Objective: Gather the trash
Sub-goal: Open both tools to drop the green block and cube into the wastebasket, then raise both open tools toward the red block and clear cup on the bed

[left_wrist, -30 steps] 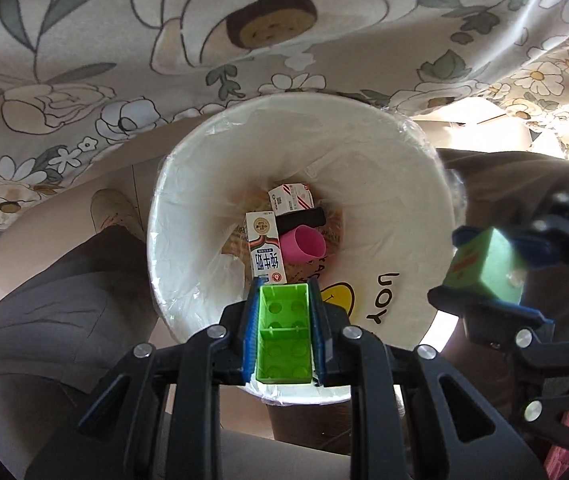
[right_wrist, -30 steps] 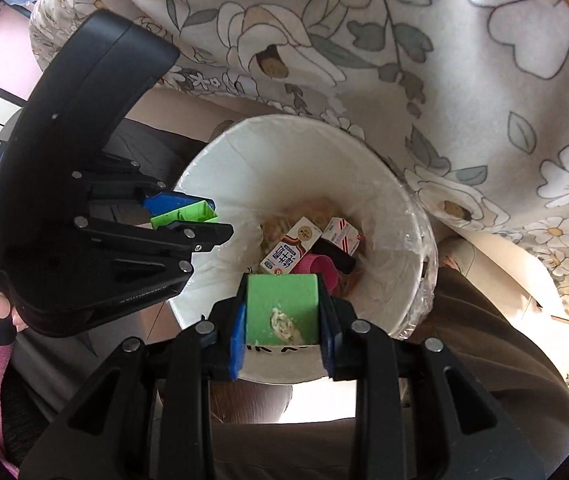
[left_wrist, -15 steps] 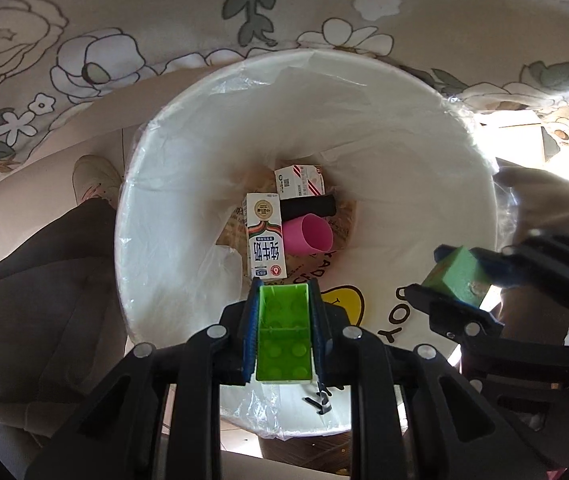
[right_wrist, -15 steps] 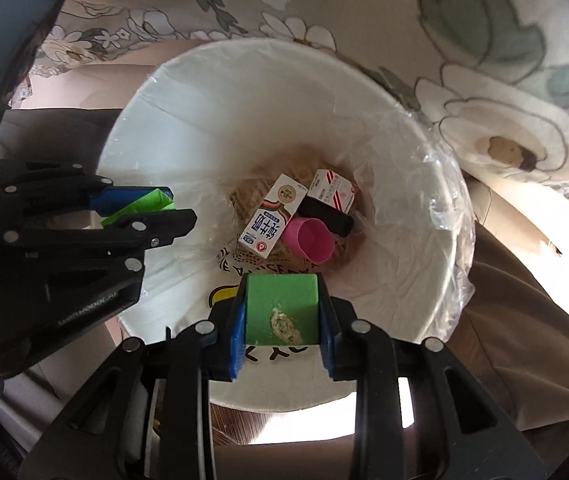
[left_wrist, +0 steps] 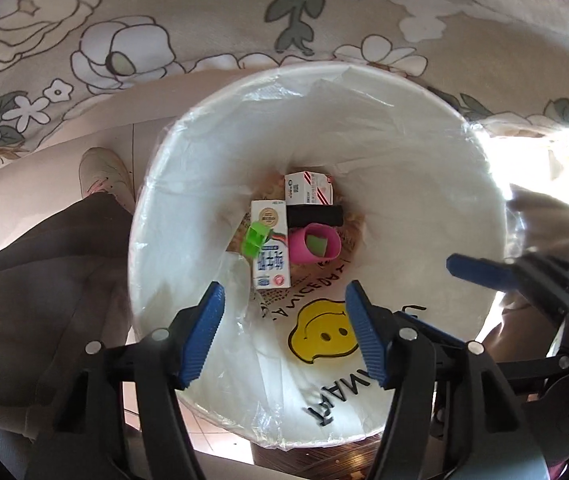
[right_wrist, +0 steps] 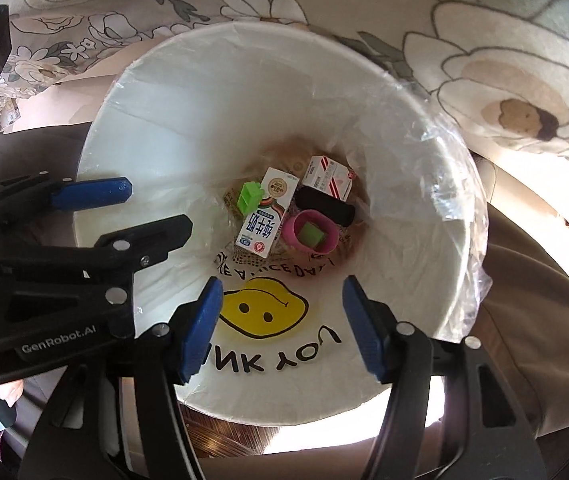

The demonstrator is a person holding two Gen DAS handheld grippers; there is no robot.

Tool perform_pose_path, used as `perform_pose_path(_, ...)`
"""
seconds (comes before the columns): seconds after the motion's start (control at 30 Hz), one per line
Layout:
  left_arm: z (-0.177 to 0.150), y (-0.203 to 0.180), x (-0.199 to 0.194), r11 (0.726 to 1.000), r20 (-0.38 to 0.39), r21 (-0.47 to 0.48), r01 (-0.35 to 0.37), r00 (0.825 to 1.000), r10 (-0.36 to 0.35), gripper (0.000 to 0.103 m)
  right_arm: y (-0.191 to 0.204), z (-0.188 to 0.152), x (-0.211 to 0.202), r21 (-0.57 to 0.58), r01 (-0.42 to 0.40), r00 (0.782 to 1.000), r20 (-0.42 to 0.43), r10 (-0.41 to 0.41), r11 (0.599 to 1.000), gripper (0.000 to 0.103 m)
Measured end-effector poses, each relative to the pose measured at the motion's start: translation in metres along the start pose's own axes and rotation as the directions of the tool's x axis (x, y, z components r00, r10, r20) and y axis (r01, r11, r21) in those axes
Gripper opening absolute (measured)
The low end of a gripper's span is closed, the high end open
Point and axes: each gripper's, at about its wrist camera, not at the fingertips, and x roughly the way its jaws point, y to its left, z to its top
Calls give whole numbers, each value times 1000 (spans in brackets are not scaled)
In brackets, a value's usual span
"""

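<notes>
A white bin (left_wrist: 424,152) (right_wrist: 188,92) lined with a clear bag sits right below both grippers. At its bottom lie a milk carton (left_wrist: 270,252) (right_wrist: 266,216), a red-striped box (left_wrist: 309,188) (right_wrist: 330,178), a black item (left_wrist: 314,215) (right_wrist: 326,205) and a pink cup (left_wrist: 302,250) (right_wrist: 290,232). The bright green brick (left_wrist: 254,238) (right_wrist: 249,197) rests beside the carton. The darker green block (left_wrist: 316,243) (right_wrist: 310,234) lies inside the pink cup. My left gripper (left_wrist: 284,334) and right gripper (right_wrist: 280,326) hang over the bin, jaws opening, nothing between them.
A flowered cloth (left_wrist: 204,20) (right_wrist: 504,60) hangs behind the bin. A person's trousered legs (left_wrist: 36,280) (right_wrist: 544,300) stand on both sides of it, and a shoe (left_wrist: 102,178) is on the floor at the left.
Both grippers sank toward the bin and opened. The green brick dropped from the left one and the green block from the right one to the bin's bottom.
</notes>
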Motion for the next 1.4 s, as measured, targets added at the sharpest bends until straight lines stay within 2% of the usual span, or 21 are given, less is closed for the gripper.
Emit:
perform_pose_path(0.4,-3,1,-6,1000,6,7,6,1000,-6,65,6,-4,-12,-18,24,1000,16,-24,1000,63)
perform_pose_path(0.5,-8,-1,-12,1000,30,22,-8,1000,8,65,9,-9,-16,-21,16,1000,13,-15,1000,63)
perform_pose_path(0.7,-22,-9,-34,997,66,71,-39,997,34,76,13,-22,-29,-12,-8,1000,9,8,1000,63)
perform_pose_path(0.83,-30,-9,-60,994,123,97,-40,992,28,80,13,-31,-53,1,-13,999,47,13,1000,65)
perform_pose_path(0.97,-43,-10,-101,990,202,127,-67,979,40,82,19,-46,-91,-48,-1,994,111,7,999,65)
perform_pose_path(1.07,-56,-9,-144,987,273,142,-70,962,29,85,20,-61,-130,-79,25,981,192,-9,997,65)
perform_pose_path(1.17,-65,-9,-195,986,367,149,-79,930,19,86,15,-72,-173,-80,21,962,273,2,997,65)
perform_pose_path(1.27,-66,-9,-248,987,477,133,-87,879,13,87,11,-78,-226,-71,10,924,382,18,997,65)
perform_pose_path(1.4,-56,-5,-315,992,602,104,-64,798,-12,89,9,-82,-295,-79,31,844,536,16,996,68)
